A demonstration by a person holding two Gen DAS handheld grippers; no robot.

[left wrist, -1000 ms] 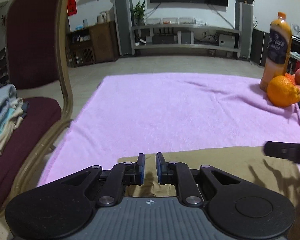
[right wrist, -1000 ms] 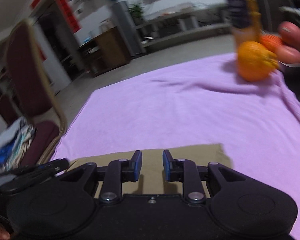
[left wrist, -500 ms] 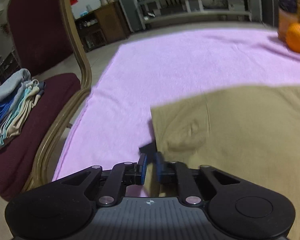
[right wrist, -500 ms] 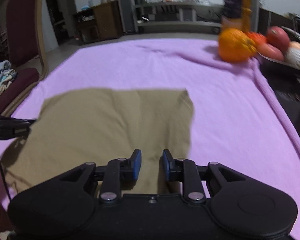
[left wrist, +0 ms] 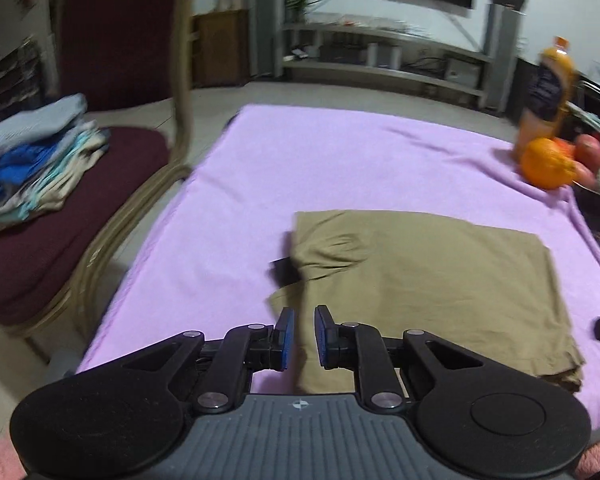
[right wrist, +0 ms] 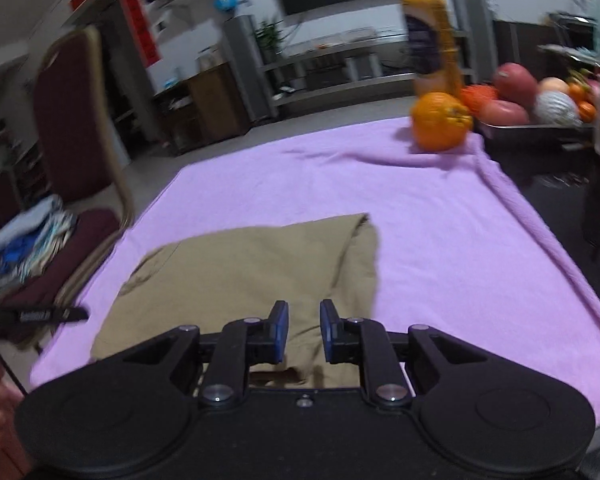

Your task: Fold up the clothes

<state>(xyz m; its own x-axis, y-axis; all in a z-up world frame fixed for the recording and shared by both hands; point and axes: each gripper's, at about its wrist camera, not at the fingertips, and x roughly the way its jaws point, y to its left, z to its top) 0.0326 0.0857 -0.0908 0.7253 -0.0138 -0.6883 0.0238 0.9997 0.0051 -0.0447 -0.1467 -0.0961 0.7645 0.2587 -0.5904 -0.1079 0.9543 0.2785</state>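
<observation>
The left gripper [left wrist: 303,334] hangs low over the near left edge of the garment [left wrist: 428,280], aimed forward across the table, its blue pads [left wrist: 286,332] a narrow gap apart with nothing between them. The right gripper [right wrist: 303,330] sits over the garment's [right wrist: 252,276] near edge, level and aimed the same way, its pads [right wrist: 281,330] likewise slightly spread and empty; whether either touches the cloth cannot be told. From the right wrist view the left gripper's finger shows as a dark bar [right wrist: 40,315] at the left, just off the garment's left side.

Half a second ago the left pads were nearly closed down at the garment's left corner; now they stand a little wider and the gripper has pulled back and up, so more of the garment and the pink cloth [left wrist: 340,168] shows. The right gripper has also drawn back slightly.

The garment is a tan folded rectangle lying flat on the pink cloth, on the near half of the table, well apart from the orange [left wrist: 546,162] and bottle [left wrist: 544,92] at the far right. Its long axis runs left to right across the table. Its left part is puckered [left wrist: 332,252], with a dark bit [left wrist: 284,272] poking out at that edge. A chair [left wrist: 40,216] with stacked clothes [left wrist: 32,160] stands left of the table.
</observation>
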